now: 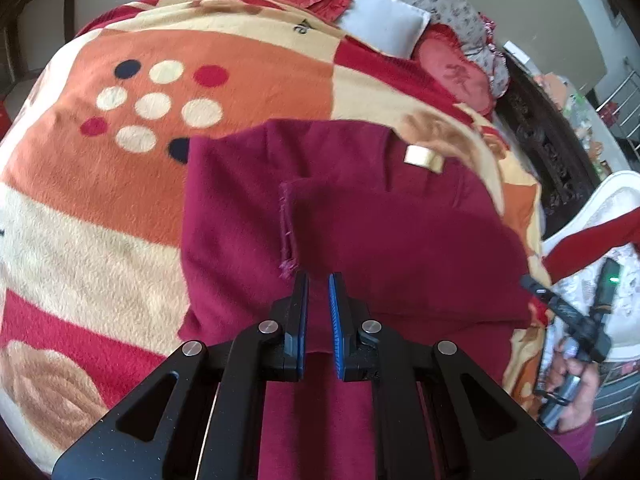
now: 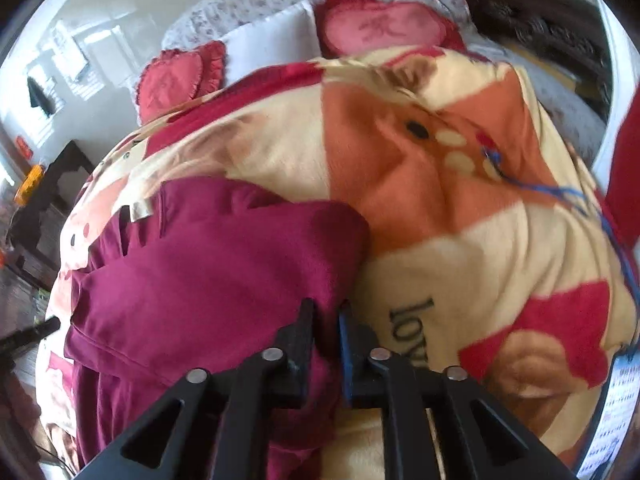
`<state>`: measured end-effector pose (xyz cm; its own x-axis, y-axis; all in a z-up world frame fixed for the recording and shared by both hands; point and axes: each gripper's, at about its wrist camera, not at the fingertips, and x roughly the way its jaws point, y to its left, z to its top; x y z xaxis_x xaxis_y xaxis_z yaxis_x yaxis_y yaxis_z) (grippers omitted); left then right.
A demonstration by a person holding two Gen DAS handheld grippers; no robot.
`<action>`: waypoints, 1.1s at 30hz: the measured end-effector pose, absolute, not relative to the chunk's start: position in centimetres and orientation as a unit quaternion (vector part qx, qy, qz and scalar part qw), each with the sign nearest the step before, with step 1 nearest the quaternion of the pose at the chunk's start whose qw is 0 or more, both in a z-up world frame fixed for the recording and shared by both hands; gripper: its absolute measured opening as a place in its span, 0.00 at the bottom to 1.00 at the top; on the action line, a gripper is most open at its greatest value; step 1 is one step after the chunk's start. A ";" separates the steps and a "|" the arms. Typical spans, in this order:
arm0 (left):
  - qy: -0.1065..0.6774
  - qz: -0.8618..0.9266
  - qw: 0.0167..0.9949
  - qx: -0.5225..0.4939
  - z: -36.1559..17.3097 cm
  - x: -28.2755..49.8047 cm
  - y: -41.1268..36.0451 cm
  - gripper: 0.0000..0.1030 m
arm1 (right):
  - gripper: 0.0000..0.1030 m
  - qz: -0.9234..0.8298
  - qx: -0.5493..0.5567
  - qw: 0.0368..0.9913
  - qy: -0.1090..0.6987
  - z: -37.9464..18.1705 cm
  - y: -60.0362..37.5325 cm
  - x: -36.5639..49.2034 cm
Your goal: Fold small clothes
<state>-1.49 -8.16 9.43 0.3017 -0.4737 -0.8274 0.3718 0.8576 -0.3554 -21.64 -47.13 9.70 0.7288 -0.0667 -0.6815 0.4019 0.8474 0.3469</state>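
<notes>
I find the maroon garment (image 1: 360,216) lying on a bed, spread over a patterned fleece blanket (image 1: 100,208) in orange, cream and red, with part of the cloth already turned over itself so that a frayed edge lies across the middle. A pale label (image 1: 424,158) shows at its far edge in the left wrist view. My left gripper (image 1: 319,280) is drawn right in, its fingers (image 1: 301,304) nearly together with a band of the maroon cloth running up between them, so I record it as pinching the garment at the near edge. My right gripper (image 2: 325,308) stands at the garment's right-hand edge (image 2: 224,264); its fingers (image 2: 306,328) are narrowly parted with a fold of maroon cloth between them, and I cannot tell whether the pads are pressing on it, as the picture is blurred there. In the left wrist view the right gripper appears at the far right, at the cloth's corner, carried by a hand (image 1: 568,384). Red heart-shaped cushions (image 2: 180,76) and a white pillow (image 1: 384,24) lie at the head of the bed.
</notes>
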 end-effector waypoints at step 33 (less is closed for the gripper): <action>0.509 -0.194 0.837 0.045 5.6 -0.9 -11.1 0.20 | 0.42 -0.121 0.150 0.914 0.358 9.1 -42.4 -15.7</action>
<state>-0.90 -11.06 5.63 0.4066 -0.2788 -0.8700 0.3709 0.9207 -0.1217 -15.66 -42.41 9.12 0.7146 -0.1134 -0.6903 0.3277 0.9261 0.1871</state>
